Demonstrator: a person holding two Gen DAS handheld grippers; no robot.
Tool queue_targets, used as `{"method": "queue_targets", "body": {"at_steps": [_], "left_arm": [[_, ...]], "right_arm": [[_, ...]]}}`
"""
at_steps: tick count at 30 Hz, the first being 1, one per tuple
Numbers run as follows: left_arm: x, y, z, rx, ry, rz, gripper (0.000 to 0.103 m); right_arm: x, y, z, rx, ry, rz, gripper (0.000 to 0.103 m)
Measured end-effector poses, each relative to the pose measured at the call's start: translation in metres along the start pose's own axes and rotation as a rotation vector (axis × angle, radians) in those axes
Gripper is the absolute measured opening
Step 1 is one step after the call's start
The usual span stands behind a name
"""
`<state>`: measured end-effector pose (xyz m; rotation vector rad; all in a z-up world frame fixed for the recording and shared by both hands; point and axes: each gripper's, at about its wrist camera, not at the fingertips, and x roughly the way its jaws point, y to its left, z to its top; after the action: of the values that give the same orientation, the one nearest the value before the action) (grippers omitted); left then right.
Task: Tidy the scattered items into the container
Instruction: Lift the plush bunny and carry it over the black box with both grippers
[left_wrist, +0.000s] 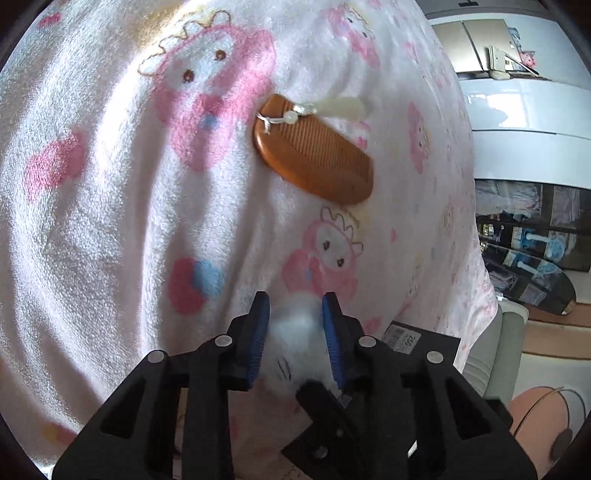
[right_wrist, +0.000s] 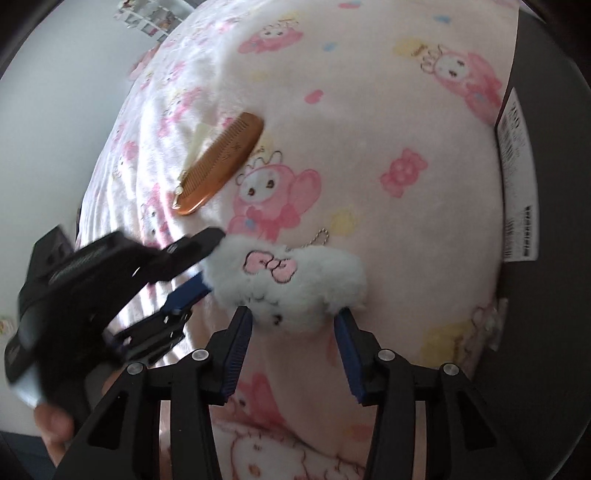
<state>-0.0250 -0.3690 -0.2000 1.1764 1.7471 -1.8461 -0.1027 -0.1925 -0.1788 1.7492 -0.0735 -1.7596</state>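
Note:
A white fluffy plush charm (right_wrist: 288, 280) with a pink bow and a ball chain lies on the pink cartoon blanket (right_wrist: 369, 147). My left gripper (left_wrist: 295, 306) is shut on one end of the plush (left_wrist: 293, 332); it shows from the left in the right wrist view (right_wrist: 210, 258). My right gripper (right_wrist: 295, 317) is open, its fingers on either side of the plush's near edge. A brown wooden comb (left_wrist: 314, 155) with a white tassel lies farther out on the blanket, also in the right wrist view (right_wrist: 221, 162).
A black box (right_wrist: 546, 184) with a white barcode label stands at the blanket's right edge; its corner shows in the left wrist view (left_wrist: 417, 339). Beyond the bed's edge are white cabinets (left_wrist: 517, 103) and shelves.

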Motion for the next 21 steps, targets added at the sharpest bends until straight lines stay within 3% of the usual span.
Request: {"method": "queue_targets", "body": {"at_steps": [4,9,13,15,21], "left_arm": [[-0.002,-0.004,-0.007,0.025,0.011,0.004,0.03],[0.009,0.005,0.007,-0.035,-0.015,0.04,0.035],[0.03,0.005,0.01,-0.032,0.084,-0.015,0.031],[0.023,0.0,0.006,0.017,0.07,-0.033,0.03],[-0.018,-0.019,-0.019,0.165,0.081,-0.224,0.03]], "right_arm": [[-0.001,-0.003,0.006,0.036,-0.058,0.033,0.042],[-0.003,-0.007,0.013,0.081,-0.114,0.029,0.043],[0.008,-0.013,0.021,0.108,-0.099,0.076,0.043],[0.007,-0.008,0.021,0.076,-0.114,0.089,0.033],[-0.046,0.004,0.007,0.0,-0.221,0.111,0.031]]}}
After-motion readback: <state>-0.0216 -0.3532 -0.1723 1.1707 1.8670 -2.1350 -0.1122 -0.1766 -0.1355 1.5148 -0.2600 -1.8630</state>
